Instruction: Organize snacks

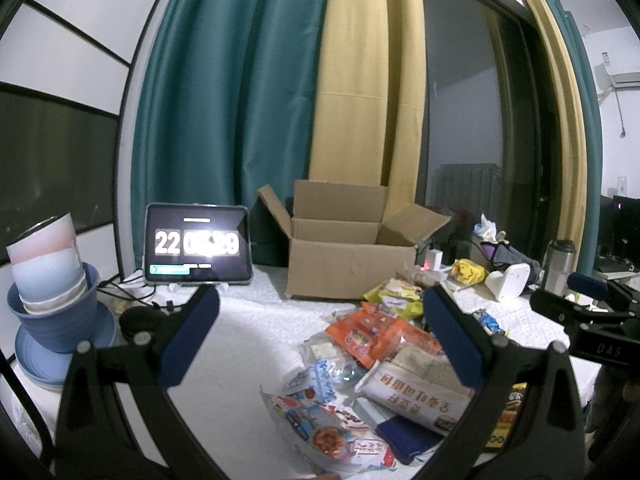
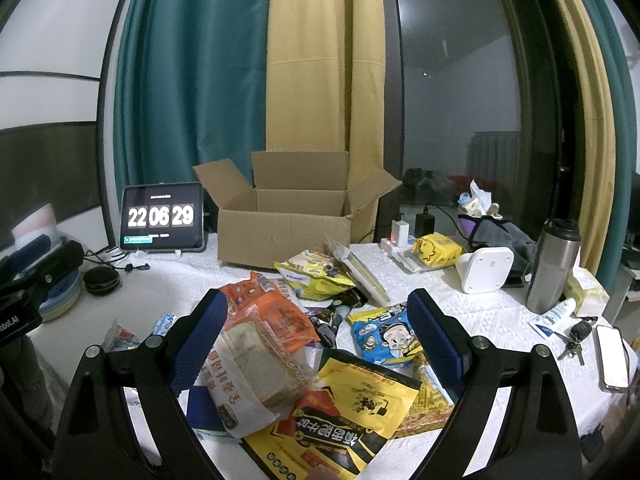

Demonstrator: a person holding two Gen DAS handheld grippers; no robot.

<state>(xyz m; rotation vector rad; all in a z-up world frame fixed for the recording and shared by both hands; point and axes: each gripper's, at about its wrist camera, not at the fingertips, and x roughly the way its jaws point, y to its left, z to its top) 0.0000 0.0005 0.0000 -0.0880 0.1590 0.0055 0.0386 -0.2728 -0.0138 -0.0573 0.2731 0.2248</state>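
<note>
1. Left gripper [image 1: 320, 328] open, jaws spread wide, nothing held; hovering over the near edge of the snack heap [image 1: 384, 360] on the desk [image 1: 248, 344].
2. Right gripper [image 2: 318, 334] likewise open and empty, poised directly above the heap, with the bread pack [image 2: 256, 364] lying just inside its left finger.
3. Cardboard box [image 2: 284, 224] standing open, flaps up, at the back of the desk; straight ahead of the right gripper beyond the heap, ahead and slightly right of the left one. Apparently empty, as far as its inside shows.
4. Bread pack: long axis running roughly toward the box, tilted across the right gripper's opening. Judged nearer the right gripper, hence the likelier first pick.
5. Yellow-and-black packet [image 2: 340, 420] lowest in the right view, overlapped by the bread pack; blue cartoon packet [image 2: 384, 336] just inside the right finger.
6. Legible writing: tablet clock [image 2: 162, 216] reading "22 06 29". Packet lettering Chinese and upside down, not read with confidence.
</note>
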